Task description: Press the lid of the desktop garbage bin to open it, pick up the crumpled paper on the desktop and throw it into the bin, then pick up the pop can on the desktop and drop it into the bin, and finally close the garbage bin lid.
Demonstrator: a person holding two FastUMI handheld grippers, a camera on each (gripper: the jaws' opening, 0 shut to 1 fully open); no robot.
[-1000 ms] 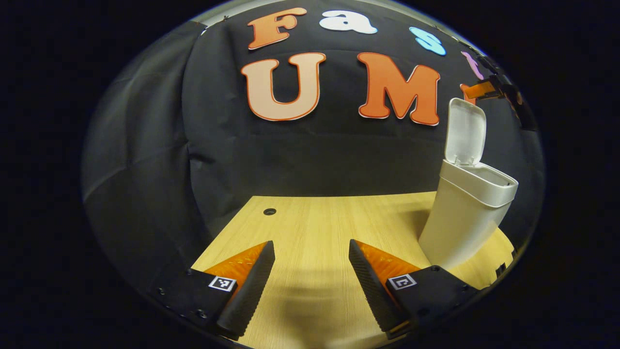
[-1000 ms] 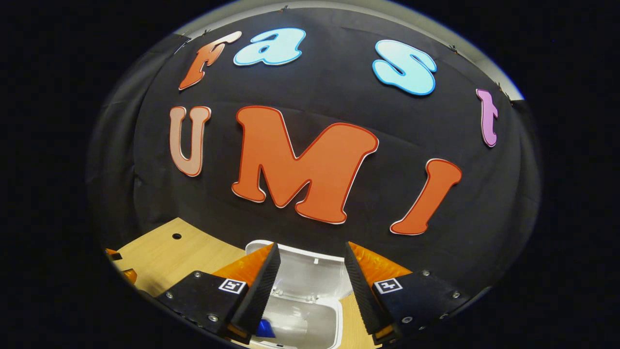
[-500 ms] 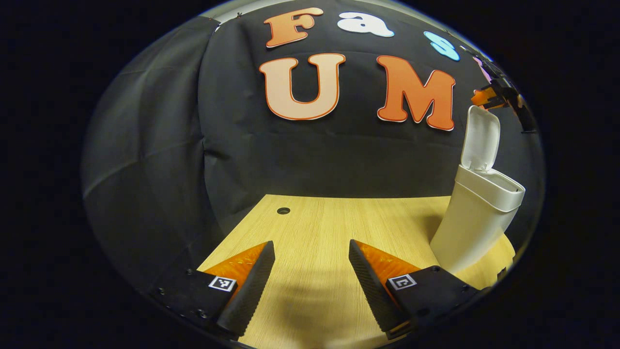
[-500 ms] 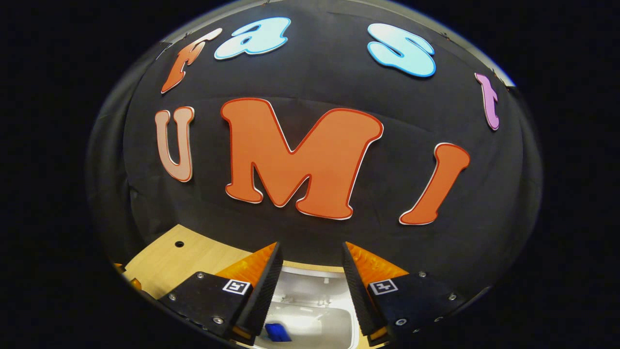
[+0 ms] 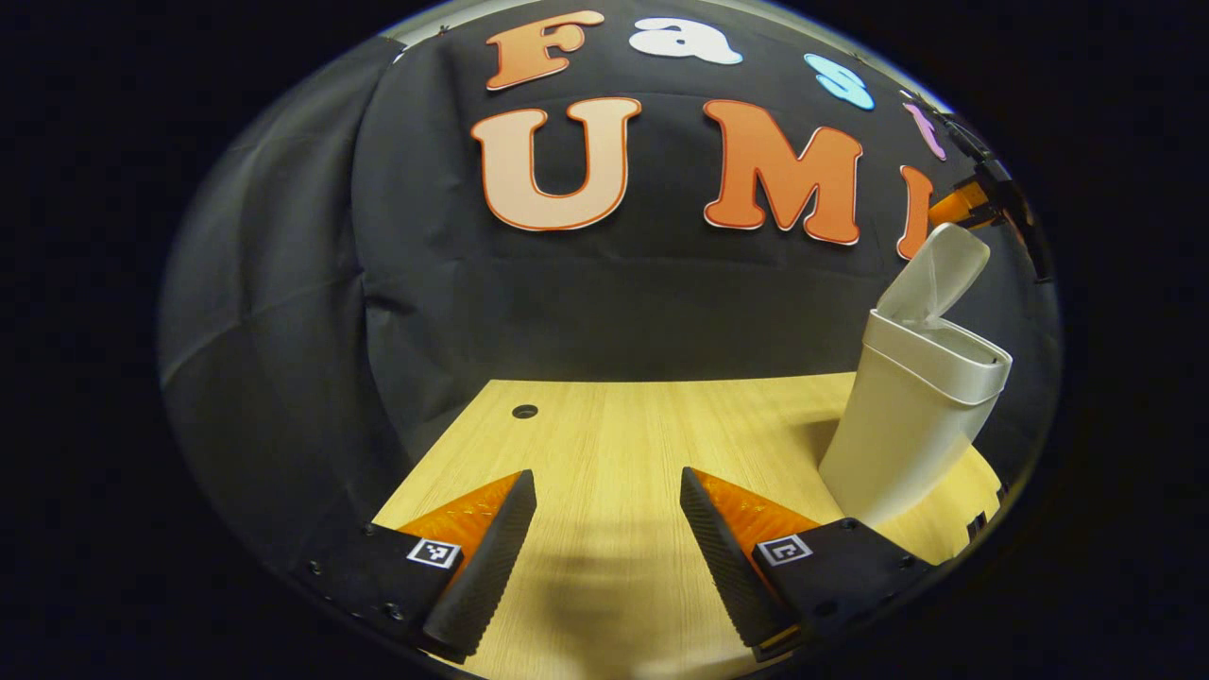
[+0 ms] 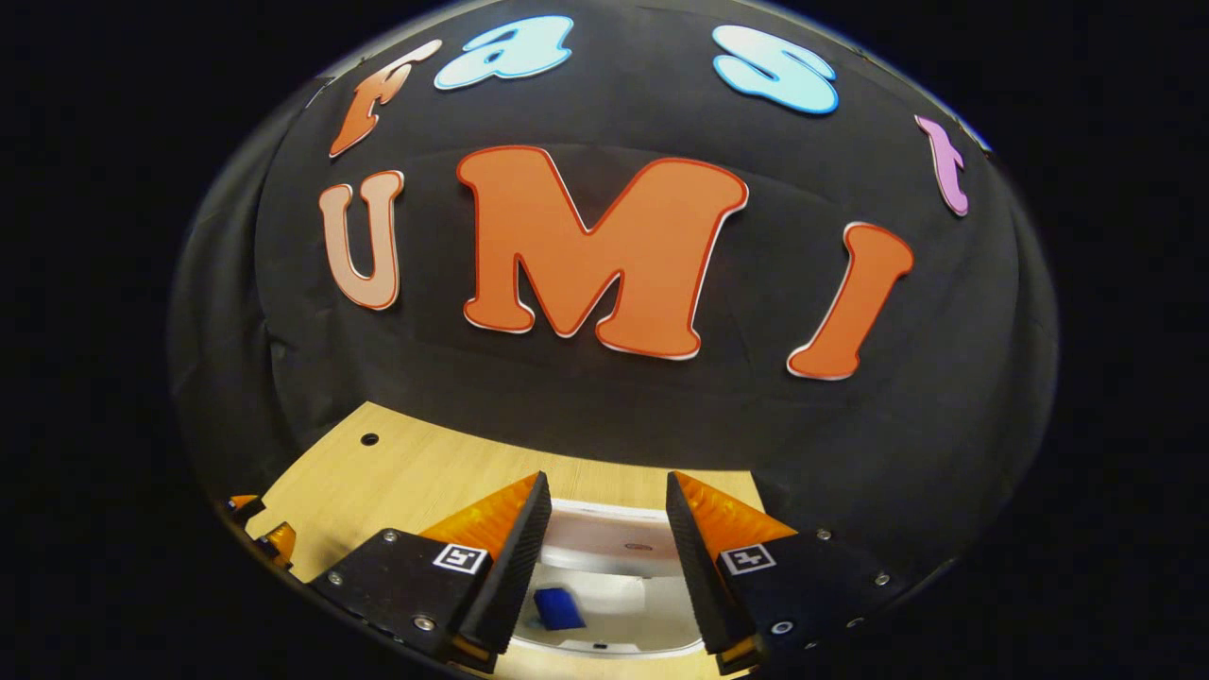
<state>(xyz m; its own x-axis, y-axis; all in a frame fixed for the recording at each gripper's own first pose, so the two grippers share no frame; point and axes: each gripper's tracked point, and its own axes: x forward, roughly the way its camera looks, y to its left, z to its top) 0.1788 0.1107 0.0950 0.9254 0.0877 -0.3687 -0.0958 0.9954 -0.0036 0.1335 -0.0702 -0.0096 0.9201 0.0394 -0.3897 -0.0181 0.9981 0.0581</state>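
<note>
Woodgrain runs lengthwise along the pale, smooth laminate desktop, which has one small round hole near its far left corner. In the left gripper view, the left gripper hovers low over this surface, its two ribbed wedge-shaped fingers spread apart with nothing between them. To the right stands the tall, off-white plastic garbage bin, slightly tapered, with a thick rounded rim; its curved hinged lid is tilted partway over the opening. The right gripper shows just beside the lid's top edge. In the right gripper view, the right gripper's ridged fingers stand apart above the bin's glossy opening, where a small blue object lies inside.
</note>
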